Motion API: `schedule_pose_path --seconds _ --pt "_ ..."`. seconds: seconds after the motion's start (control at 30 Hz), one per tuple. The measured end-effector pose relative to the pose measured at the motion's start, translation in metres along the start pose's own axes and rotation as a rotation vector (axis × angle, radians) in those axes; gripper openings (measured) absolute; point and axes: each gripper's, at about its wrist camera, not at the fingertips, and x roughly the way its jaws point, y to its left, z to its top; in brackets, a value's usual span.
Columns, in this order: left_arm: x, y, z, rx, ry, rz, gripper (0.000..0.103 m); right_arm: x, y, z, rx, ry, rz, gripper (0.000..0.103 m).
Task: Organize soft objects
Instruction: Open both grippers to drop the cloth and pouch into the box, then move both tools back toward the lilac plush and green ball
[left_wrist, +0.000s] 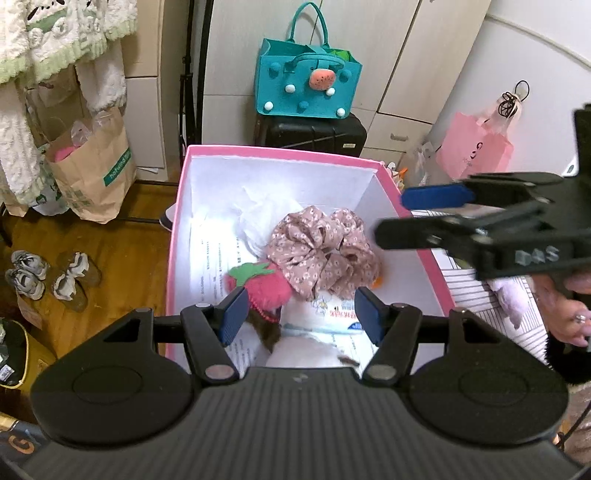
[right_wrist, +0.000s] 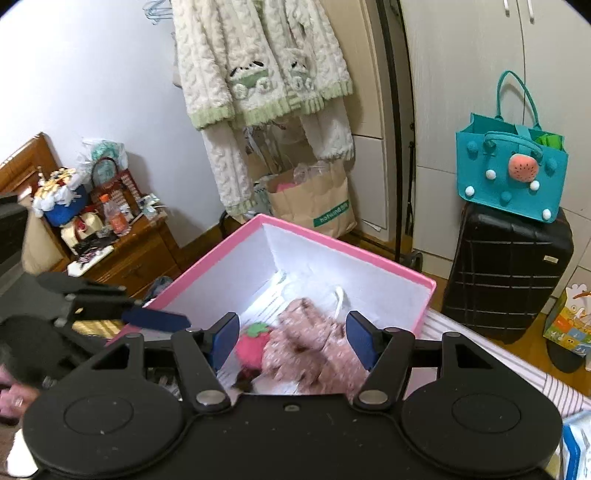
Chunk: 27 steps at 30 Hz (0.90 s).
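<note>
At the bottom of each wrist view, the left gripper (left_wrist: 299, 314) and right gripper (right_wrist: 291, 341) hang with jaws spread, pinching nothing. Beyond them, mid-frame, the pink cardboard box with white lining (left_wrist: 177, 229) holds a pink plush strawberry (left_wrist: 264, 286), a floral fabric scrunchie (left_wrist: 321, 251) beside it, and crumpled white cloth (left_wrist: 258, 218). Farther back, a teal felt tote (left_wrist: 303, 85) sits on a black suitcase (left_wrist: 314, 134).

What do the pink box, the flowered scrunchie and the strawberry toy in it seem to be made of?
Pink box: probably cardboard, matte; stiff flat walls, white inside.
Flowered scrunchie: thin woven cloth, gathered into soft ruffles.
Strawberry toy: fuzzy pink plush, with a flat green leaf, likely felt.
</note>
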Motion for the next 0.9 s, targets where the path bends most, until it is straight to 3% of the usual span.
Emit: schedule_pose_path --seconds 0.43,0.9 --pt "-0.085 -0.042 -0.026 0.109 -0.02 0.004 0.065 -0.104 0.055 -0.031 -0.069 -0.055 -0.006 0.069" --pt "-0.166 -0.103 -0.071 0.25 -0.046 -0.053 0.077 -0.18 0.1 -0.077 -0.118 -0.042 -0.005 0.071"
